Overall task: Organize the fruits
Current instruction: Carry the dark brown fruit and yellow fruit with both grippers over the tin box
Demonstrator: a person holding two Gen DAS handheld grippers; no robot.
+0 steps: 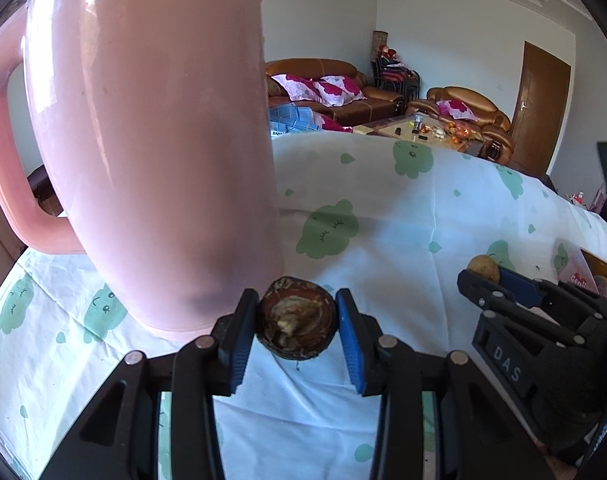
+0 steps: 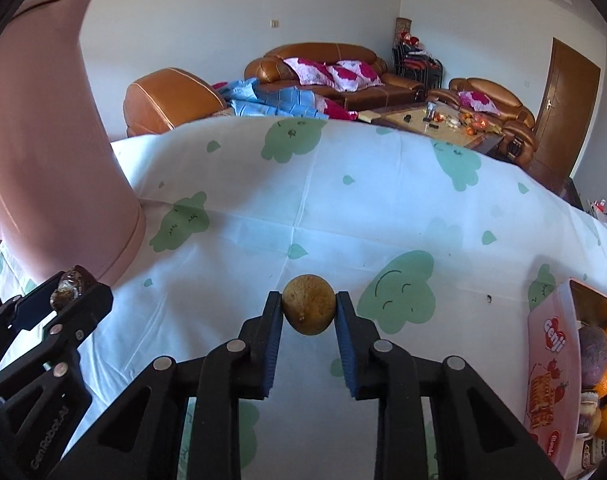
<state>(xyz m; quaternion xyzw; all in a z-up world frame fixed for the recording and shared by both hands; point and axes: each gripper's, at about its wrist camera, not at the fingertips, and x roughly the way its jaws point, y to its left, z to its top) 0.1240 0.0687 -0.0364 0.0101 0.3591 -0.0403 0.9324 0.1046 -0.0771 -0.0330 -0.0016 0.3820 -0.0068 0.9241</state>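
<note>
My left gripper (image 1: 297, 322) is shut on a dark brown, dried-out round fruit (image 1: 297, 330) just in front of the base of a tall pink jug (image 1: 155, 140). My right gripper (image 2: 308, 310) is shut on a small yellow-brown round fruit (image 2: 308, 305) above the white cloth with green cloud prints (image 2: 343, 208). In the left wrist view the right gripper (image 1: 487, 276) shows at the right edge with the yellow-brown fruit (image 1: 483, 267) in it. The right wrist view shows the left gripper (image 2: 69, 288) at the lower left with the dark fruit (image 2: 69, 285).
A pink biscuit box (image 2: 551, 364) at the right edge holds oranges and a purple fruit (image 2: 593, 350). The jug (image 2: 43, 140) stands at the table's left. Beyond the table's far edge are brown sofas (image 2: 323, 68), a low table (image 2: 435, 120) and a door (image 2: 563, 92).
</note>
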